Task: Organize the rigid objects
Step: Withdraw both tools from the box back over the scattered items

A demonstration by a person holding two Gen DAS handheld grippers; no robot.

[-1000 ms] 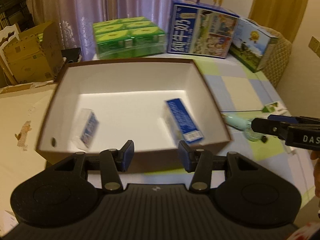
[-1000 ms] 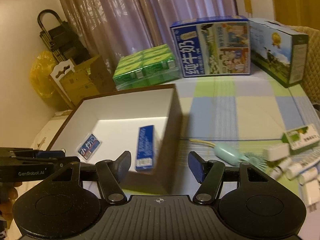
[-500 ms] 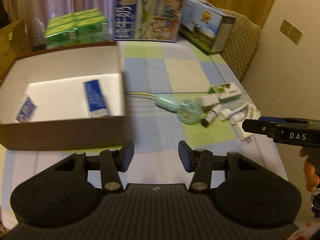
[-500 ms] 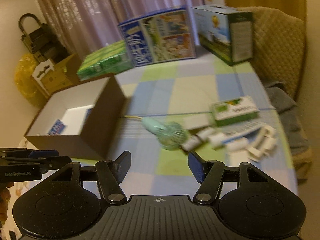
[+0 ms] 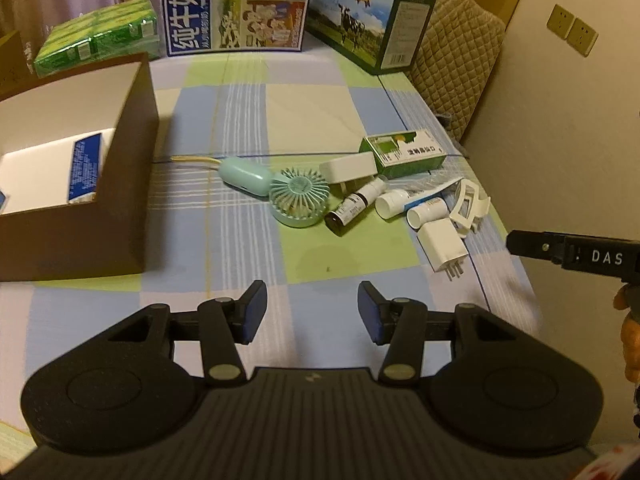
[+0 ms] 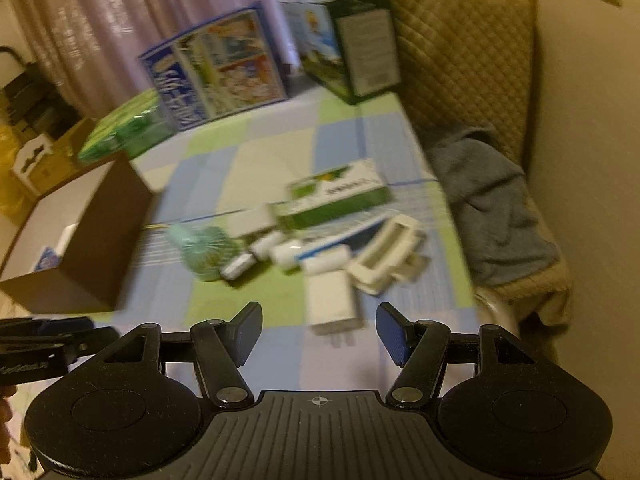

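Note:
A brown box [image 5: 132,184] with a white inside stands at the left and holds a blue carton [image 5: 84,170]. A heap of small things lies right of it: a mint hand fan [image 5: 298,196], a dark bottle [image 5: 352,210], white tubes [image 5: 400,202], a white charger plug [image 5: 442,246], a white clip [image 5: 470,204], a green-white carton [image 5: 404,152]. My left gripper [image 5: 312,312] is open and empty over the cloth before the heap. My right gripper [image 6: 318,334] is open and empty just short of the charger plug [image 6: 332,300]. The right view is blurred.
Large milk cartons [image 5: 236,4] and a green pack [image 5: 96,38] stand at the table's back. A quilted chair [image 6: 472,80] with a grey cloth [image 6: 488,208] is beyond the table's right edge. The wall is close on the right.
Both grippers have swung right, away from the brown box and toward the heap of small things. The right gripper has come closer to the charger plug. Both stay open.

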